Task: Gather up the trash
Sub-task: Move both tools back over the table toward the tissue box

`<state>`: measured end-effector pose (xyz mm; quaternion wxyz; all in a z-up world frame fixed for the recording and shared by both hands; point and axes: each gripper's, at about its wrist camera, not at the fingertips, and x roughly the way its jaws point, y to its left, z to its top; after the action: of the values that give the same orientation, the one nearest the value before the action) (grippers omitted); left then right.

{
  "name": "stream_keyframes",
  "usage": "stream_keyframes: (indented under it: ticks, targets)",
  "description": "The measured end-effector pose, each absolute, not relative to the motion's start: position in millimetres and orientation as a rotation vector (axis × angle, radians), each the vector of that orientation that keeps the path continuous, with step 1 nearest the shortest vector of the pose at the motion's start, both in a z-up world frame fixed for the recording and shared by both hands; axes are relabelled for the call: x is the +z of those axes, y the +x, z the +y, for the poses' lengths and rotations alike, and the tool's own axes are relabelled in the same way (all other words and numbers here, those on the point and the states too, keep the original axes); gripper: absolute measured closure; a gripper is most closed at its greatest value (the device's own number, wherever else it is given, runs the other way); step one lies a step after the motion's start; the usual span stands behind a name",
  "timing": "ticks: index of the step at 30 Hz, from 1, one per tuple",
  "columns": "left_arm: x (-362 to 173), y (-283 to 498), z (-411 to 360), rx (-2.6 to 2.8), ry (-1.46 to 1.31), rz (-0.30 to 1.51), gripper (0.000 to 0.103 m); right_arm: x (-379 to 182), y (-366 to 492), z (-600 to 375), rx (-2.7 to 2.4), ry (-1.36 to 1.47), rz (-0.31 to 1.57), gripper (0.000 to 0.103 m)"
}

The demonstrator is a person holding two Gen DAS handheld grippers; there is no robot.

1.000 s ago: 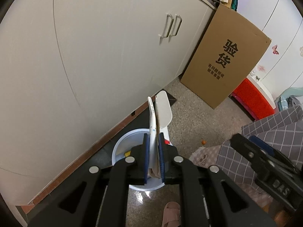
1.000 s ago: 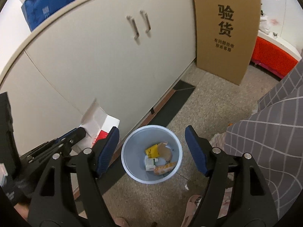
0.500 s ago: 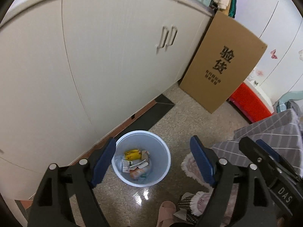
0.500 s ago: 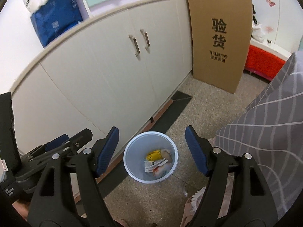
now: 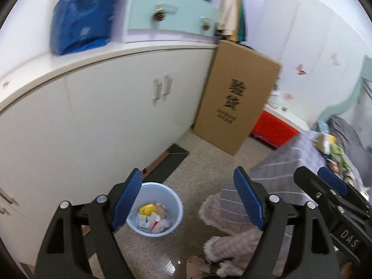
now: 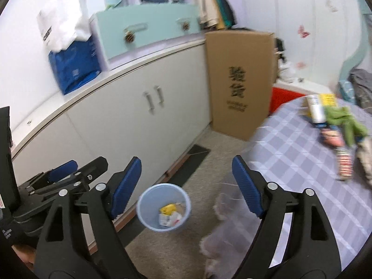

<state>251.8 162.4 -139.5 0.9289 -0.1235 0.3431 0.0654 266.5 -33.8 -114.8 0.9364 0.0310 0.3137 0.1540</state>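
- Bin (image 5: 155,210): a round, pale blue plastic tub with smooth walls and a plain rim. It stands on the floor (image 5: 204,162) near the foot of the cabinet (image 5: 111,125), left of the tabletop (image 6: 302,162).
- Trash (image 5: 152,217) in the bin: a yellow packet, white crumpled wrappers with red print and a tan scrap, loosely heaped at the bottom.
- More trash lies on the far right of the tabletop (image 6: 330,125): a white tube, a yellow carton, green crumpled material and striped packets, all blurred.
- Left hand-held gripper (image 5: 188,200): black frame, ribbed blue pads, jaws wide apart with nothing between them.
- Right hand-held gripper (image 6: 187,186): same build; its jaws have just been opening and stand apart, empty.
- Tabletop cover: grey-lilac checked cloth hanging over the edge.
- Floor: speckled stone, glossy.
- Cabinet: smooth cream doors with paired metal handles.
- Box (image 5: 234,97): flat brown cardboard with black print, leaning at the cabinet's far end.
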Motion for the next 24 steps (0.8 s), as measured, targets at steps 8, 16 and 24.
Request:
stream_keyframes:
  ticks: [8, 16, 24]
  targets:
    - [-116.5, 239.6, 62.2, -0.023, -0.150, 0.693, 0.023, -99.5, 225.2, -151.5, 0.034, 0.022, 0.590, 0.015]
    - [-122.3, 245.4, -34.1, -0.188, -0.086, 0.743, 0.023, -122.2, 207.2, -248.2, -0.267, -0.017, 0.655, 0.010]
    - [-135.6, 252.0, -79.9, -0.263, -0.048, 0.797, 0.023, -159.2, 242.6, -262.3, -0.369, -0.213, 0.794, 0.010]
